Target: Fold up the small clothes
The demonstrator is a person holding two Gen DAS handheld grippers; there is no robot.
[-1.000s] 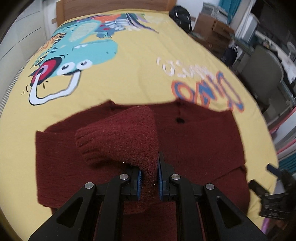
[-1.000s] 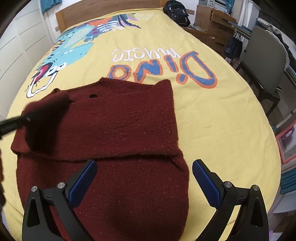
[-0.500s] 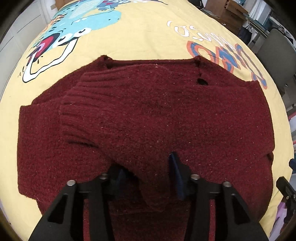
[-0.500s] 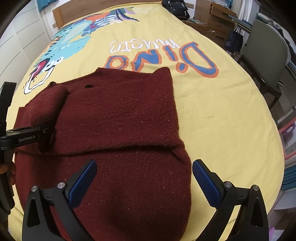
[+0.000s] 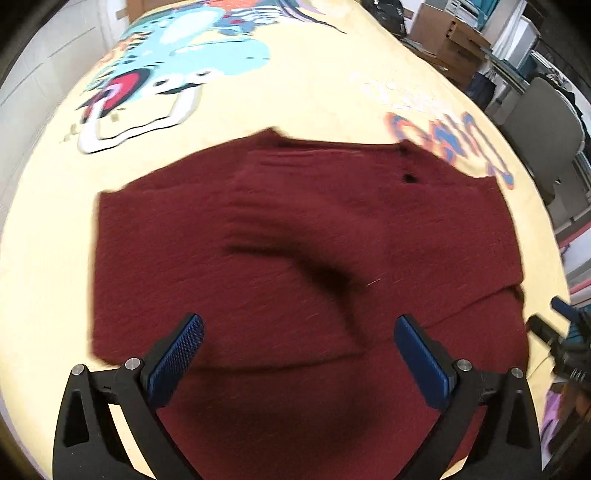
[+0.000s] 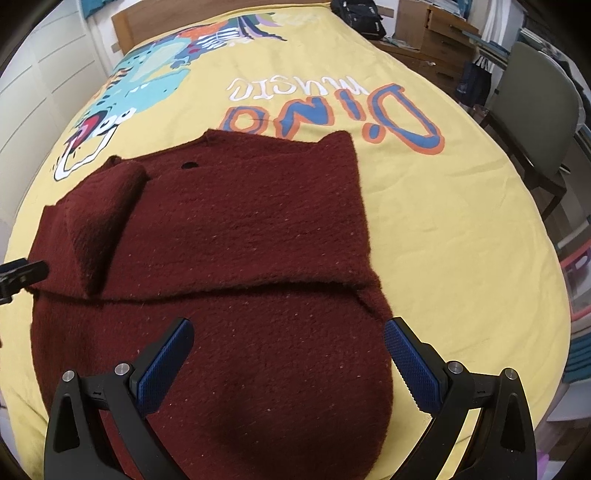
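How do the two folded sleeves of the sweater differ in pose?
On the sweater, the left sleeve lies slanted, its cuff pointing toward the collar. The right sleeve lies nearly level across the body, reaching from side to side. Both are dark red knit, folded over the front and released: left gripper and right gripper are open.

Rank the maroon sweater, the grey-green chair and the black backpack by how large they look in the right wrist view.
1. Maroon sweater, by far the largest, though it lies nearest the camera.
2. Grey-green chair, partly cut off at the edge.
3. Black backpack, smallest, though farthest away and cropped at the top.
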